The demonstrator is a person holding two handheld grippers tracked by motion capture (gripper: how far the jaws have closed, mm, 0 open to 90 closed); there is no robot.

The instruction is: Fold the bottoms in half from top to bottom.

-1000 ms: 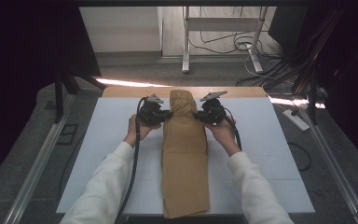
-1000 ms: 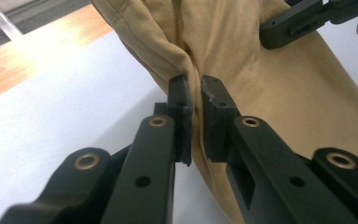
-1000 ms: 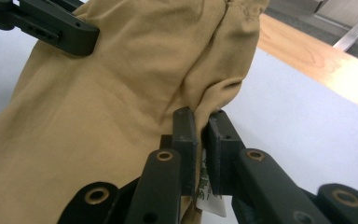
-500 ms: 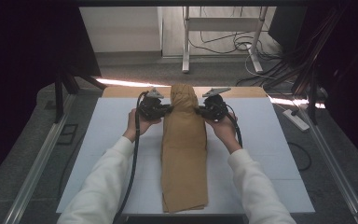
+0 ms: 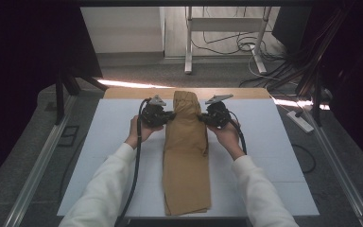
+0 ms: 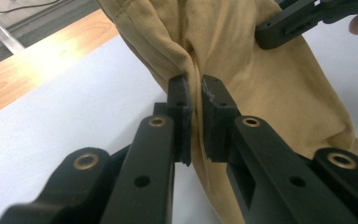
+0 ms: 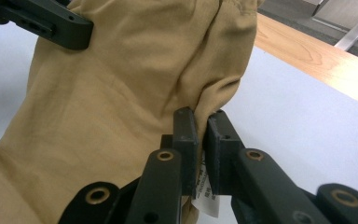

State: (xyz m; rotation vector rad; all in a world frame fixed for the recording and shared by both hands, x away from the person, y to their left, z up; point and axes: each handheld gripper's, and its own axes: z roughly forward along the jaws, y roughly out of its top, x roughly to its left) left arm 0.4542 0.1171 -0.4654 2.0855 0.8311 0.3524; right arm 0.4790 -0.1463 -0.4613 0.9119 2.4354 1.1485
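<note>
High view: a tan garment (image 5: 186, 156), folded into a long narrow strip, lies down the middle of the white table cover (image 5: 99, 137), its far end reaching the bare wooden edge (image 5: 123, 93). The left gripper (image 5: 170, 115) and right gripper (image 5: 199, 117) meet the strip from opposite sides near that far end. Left gripper view: the jaws stand narrow, pinching a fold of the cloth's side edge (image 6: 193, 93). Right gripper view: the jaws are likewise nearly closed on the opposite edge, with a white label (image 7: 207, 200) caught just below them. The lengthwise folding appears done, since the strip lies flat and even along the table. What seems left is the crosswise fold, bringing the gripped far end toward the near end; the cloth between the grippers bunches slightly, suggesting it is barely off the table.
</note>
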